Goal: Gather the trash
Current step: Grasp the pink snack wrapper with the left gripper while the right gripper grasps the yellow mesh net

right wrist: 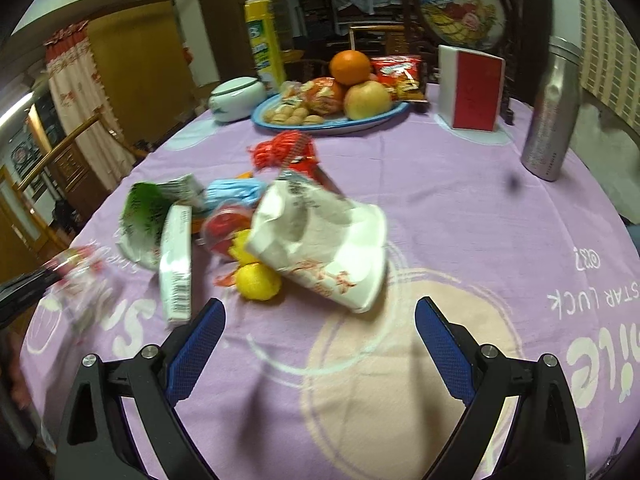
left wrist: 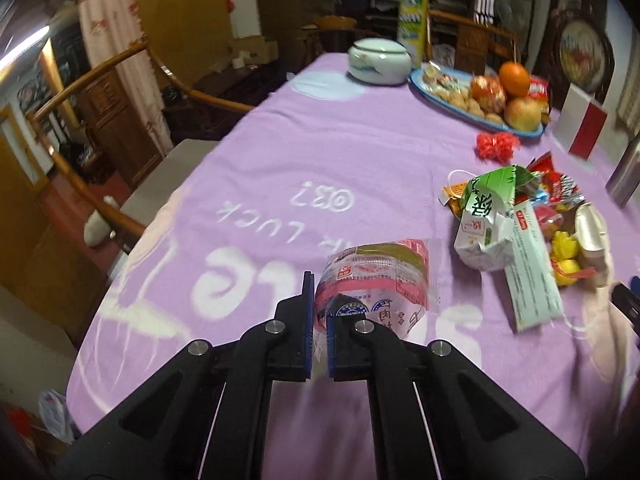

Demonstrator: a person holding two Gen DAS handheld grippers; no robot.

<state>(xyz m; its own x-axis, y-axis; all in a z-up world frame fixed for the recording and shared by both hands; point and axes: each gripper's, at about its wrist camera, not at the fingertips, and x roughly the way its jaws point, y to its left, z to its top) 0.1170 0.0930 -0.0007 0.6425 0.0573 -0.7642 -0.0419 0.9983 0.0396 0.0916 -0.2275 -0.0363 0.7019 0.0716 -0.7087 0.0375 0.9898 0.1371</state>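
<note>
Nearest the left wrist camera, the left gripper [left wrist: 319, 320] has its blue pads clamped on the edge of a clear plastic wrapper [left wrist: 376, 280] printed in red and pink, which sticks out toward one o'clock over the purple tablecloth [left wrist: 280, 152]. Toward three o'clock lies the trash pile: a crumpled green-and-white carton [left wrist: 486, 216], a long white box [left wrist: 534, 276], red snack wrappers [left wrist: 560, 184] and yellow balls [left wrist: 564, 254]. At one o'clock, far off, a blue fruit plate [left wrist: 436, 100] sits beside a white lidded jar [left wrist: 379, 60].

From the right wrist camera, the right gripper [right wrist: 320, 330] hangs with its jaws spread wide and nothing between them. A crushed white paper cup [right wrist: 332, 252] lies just beyond at twelve o'clock. A steel bottle [right wrist: 554, 116] stands at two o'clock.
</note>
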